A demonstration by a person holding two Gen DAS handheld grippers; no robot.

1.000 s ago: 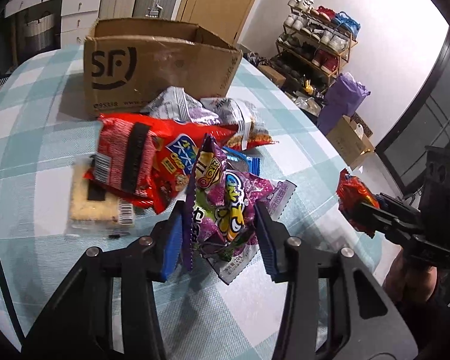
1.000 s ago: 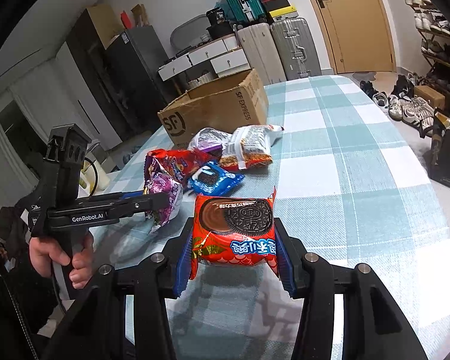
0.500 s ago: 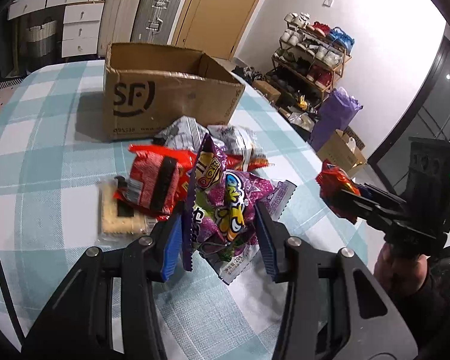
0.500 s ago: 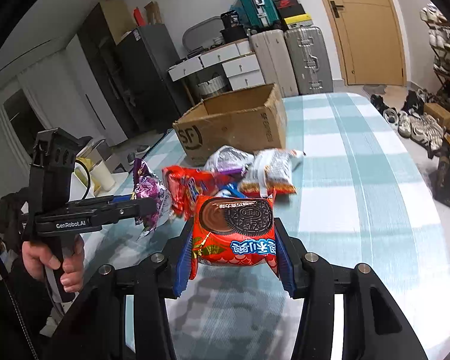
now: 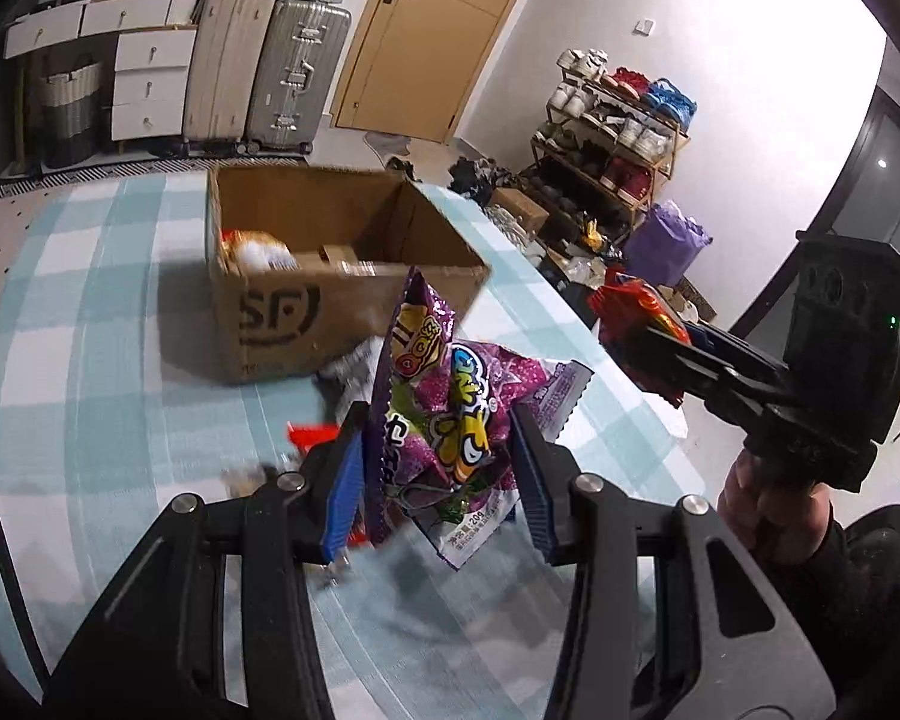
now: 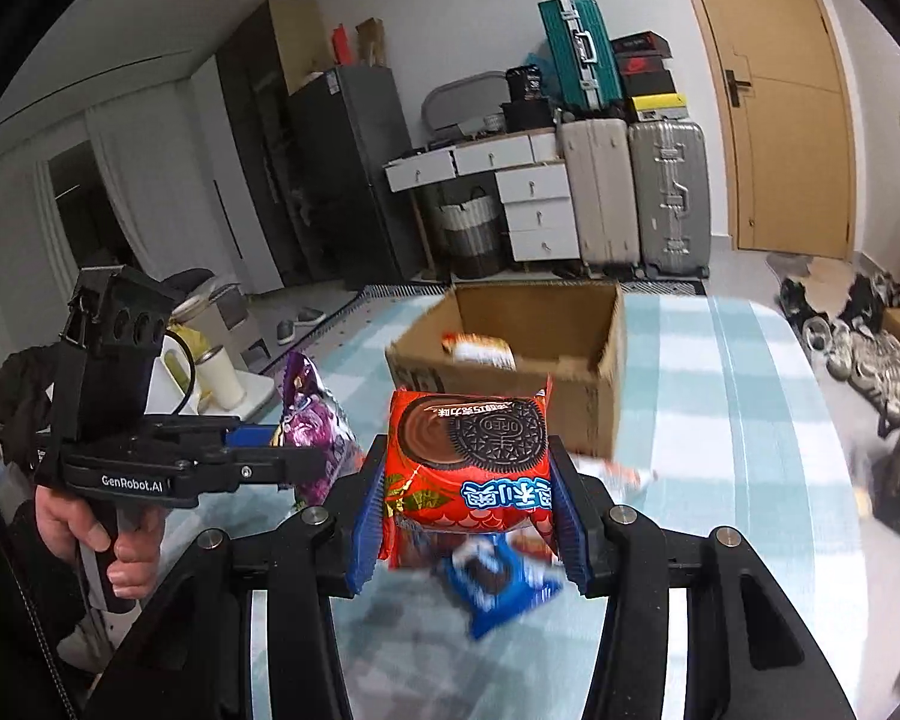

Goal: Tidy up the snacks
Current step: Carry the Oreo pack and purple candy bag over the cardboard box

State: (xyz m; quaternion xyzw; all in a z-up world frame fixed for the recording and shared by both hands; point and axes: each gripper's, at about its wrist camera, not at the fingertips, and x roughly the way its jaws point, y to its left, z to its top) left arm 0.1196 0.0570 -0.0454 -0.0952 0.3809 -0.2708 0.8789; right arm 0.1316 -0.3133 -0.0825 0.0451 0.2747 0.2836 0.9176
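My left gripper is shut on a purple candy bag and holds it above the table, short of the open SF cardboard box. My right gripper is shut on a red Oreo pack, also raised and facing the box. Each gripper shows in the other's view: the right one with the red pack at the right, the left one with the purple bag at the left. The box holds a few snacks.
A blue Oreo pack and other loose snacks lie on the checked tablecloth below the grippers. Suitcases and drawers stand behind the table, a shoe rack to the right, beyond the table edge.
Both grippers have risen and moved toward the box with their packs; the box's inside now shows and the snack pile has dropped below the view.
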